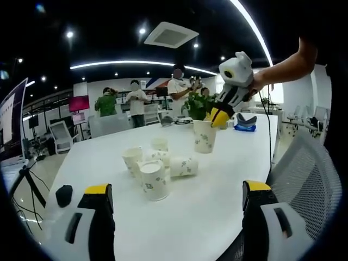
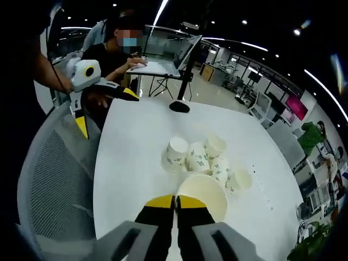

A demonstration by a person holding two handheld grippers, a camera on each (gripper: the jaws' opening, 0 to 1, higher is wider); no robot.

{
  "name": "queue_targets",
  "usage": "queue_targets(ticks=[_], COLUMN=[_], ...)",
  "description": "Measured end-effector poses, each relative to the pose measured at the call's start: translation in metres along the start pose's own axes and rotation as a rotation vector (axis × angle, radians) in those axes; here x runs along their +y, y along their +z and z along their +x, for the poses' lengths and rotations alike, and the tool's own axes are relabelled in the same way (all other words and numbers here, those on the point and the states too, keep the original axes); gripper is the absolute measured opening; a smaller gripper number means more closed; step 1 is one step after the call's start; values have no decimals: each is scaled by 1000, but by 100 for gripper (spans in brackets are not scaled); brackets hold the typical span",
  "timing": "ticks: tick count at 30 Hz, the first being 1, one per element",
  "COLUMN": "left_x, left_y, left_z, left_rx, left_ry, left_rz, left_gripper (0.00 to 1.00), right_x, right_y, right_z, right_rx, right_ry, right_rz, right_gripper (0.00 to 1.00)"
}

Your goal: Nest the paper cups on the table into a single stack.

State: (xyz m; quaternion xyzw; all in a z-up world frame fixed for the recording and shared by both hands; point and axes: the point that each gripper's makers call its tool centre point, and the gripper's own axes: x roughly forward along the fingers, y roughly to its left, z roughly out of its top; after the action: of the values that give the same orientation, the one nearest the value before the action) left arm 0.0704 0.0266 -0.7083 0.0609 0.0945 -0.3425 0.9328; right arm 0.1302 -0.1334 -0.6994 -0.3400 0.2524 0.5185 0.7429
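White paper cups [image 1: 155, 168] with a small green print sit clustered near the middle of a long white table [image 1: 217, 190]. In the left gripper view we see some upright and at least one lying on its side, well ahead of the left gripper [image 1: 176, 209], whose yellow-tipped jaws stand spread wide apart with bare tabletop between them.

Beyond the cluster, the right gripper [image 1: 217, 117] pinches the rim of a single held cup [image 1: 204, 136] — a person's hand [image 1: 261, 81] grips the tool from the right. We cannot tell whether this cup rests on the table or hangs just above it.

In the right gripper view, the right gripper [image 2: 175, 202] has its jaws pressed nearly together on the near rim of the held cup [image 2: 204, 193], whose open mouth faces us. The cluster of cups [image 2: 204, 157] lies just beyond it, with several tipped over, and their exact count is hard to make out. The left gripper [image 2: 103, 106] shows at the far left, over the table's edge beside a mesh chair [image 2: 51, 168] — its jaws apart. A small dark object [image 2: 179, 106] sits at the table's far end, too small to identify.
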Motion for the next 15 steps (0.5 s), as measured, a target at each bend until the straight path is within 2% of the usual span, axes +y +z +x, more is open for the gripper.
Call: queue_targets(ticks=[15], left_x=[1], left_y=[3], left_z=[-1], left_rx=[-10], left_ry=[12], left_rz=[0], left_gripper=[99], right_x=[42], right_y=[11], right_z=[21], right_rx=[-1], right_ry=[98], right_rz=[-39], right_gripper=[0])
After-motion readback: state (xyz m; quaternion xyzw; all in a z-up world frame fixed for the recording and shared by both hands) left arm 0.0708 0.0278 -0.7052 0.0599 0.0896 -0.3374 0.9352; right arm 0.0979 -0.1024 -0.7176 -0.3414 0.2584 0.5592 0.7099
